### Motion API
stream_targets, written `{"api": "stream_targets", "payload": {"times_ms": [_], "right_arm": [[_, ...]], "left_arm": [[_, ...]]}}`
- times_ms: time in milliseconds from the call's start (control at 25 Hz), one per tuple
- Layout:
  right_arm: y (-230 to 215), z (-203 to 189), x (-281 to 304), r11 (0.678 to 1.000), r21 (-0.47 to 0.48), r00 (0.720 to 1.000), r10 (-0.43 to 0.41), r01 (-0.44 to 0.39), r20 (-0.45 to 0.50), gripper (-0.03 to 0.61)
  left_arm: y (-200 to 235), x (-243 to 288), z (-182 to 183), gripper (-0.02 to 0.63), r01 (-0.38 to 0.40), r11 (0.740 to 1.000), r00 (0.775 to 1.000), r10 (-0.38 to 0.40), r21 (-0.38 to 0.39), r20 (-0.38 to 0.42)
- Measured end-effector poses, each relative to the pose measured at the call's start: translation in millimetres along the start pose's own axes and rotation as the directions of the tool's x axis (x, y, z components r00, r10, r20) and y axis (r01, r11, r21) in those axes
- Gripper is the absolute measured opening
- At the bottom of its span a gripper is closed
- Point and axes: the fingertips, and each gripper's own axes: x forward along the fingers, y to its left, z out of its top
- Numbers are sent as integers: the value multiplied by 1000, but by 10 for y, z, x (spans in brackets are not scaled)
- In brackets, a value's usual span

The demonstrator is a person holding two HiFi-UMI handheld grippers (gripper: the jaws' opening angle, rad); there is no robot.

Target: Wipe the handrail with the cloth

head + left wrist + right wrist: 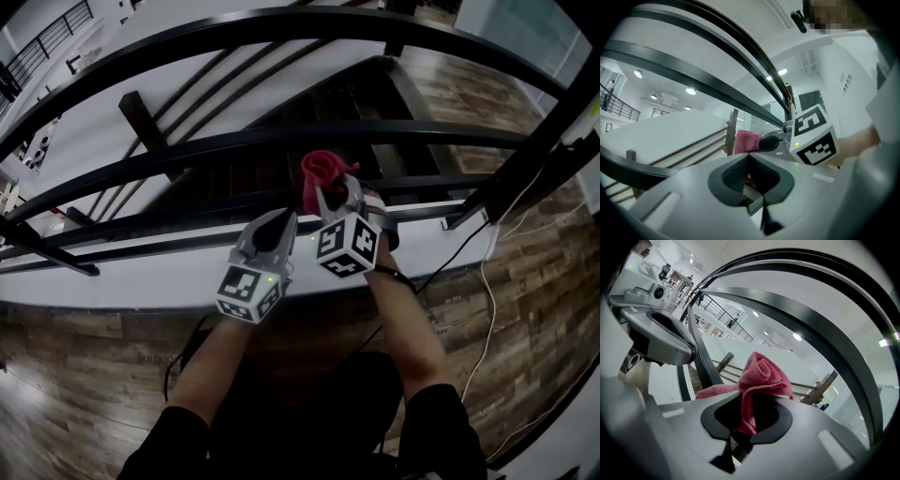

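"Where's the red cloth (764, 373)?"

"In the right gripper (335, 190) – jaws clamped on it, near the black handrail (281, 141). I can't tell if it touches."

"The left gripper (749, 155)?"

"Jaws together, empty. I'd judge the wiping is hardly started – nearly all the rail remains."

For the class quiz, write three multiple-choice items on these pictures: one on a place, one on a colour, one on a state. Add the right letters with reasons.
1. Where is the cloth?
A. on the floor
B. in the right hand-held gripper
C. on the stairs

2. What colour is the railing?
A. black
B. white
C. red

3. How does the cloth look?
A. spread flat
B. folded square
C. bunched up

Answers:
1 B: the right gripper view shows the jaws shut on it.
2 A: every bar in view is black.
3 C: it stands in a crumpled roll above the jaws.
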Motion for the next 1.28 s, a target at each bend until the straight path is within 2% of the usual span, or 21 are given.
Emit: {"api": "stream_targets", "payload": {"times_ms": [560,1000,1280], "right_arm": [[-733,-829,-279,992,77,993,-99,104,-65,43],[-1273,-1518,-536,981,73,974,-167,179,-152,44],[-1527,-1835,-651,973,77,962,-199,216,-186,43]], "left_arm": [[-742,759,-158,0,117,993,993,-117,-17,-2],[-1331,1270,-295,0,208,976,978,-208,-71,1],[-1630,1489,-427,0,243,967,969,-245,-72,-22]]}}
